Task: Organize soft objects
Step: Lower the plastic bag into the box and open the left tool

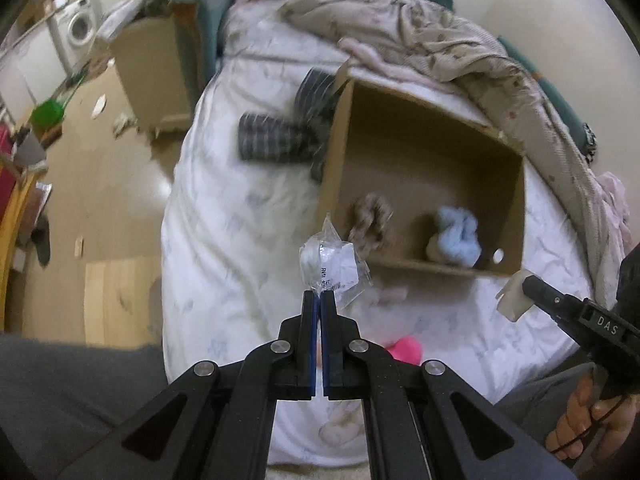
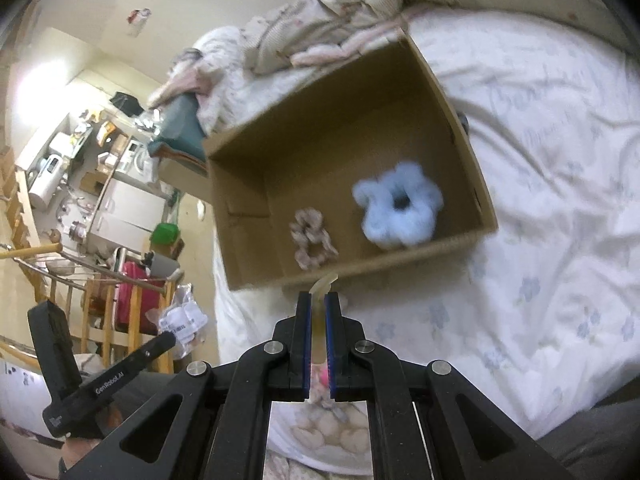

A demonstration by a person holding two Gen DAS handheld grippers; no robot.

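left gripper (image 1: 319,294): clamped tight on a crinkly clear plastic packet with a white printed label (image 1: 334,266), held up just short of the box's near wall
right gripper (image 2: 318,298): pinched on a small pale yellowish translucent piece (image 2: 323,285); can't tell what it is, tip pokes out right at the box's near edge
box: open brown cardboard box (image 2: 448,92) sitting on the white flower-print bedsheet (image 2: 552,184)
inside the box: fluffy light blue scrunchie (image 2: 398,206) and a smaller beige patterned scrunchie (image 2: 311,239), side by side, not touching
beside the box: dark striped fabric (image 1: 276,136) on the sheet, against its far-left corner
near edge of bed: bright pink soft thing (image 1: 404,350), mostly hidden behind the left gripper
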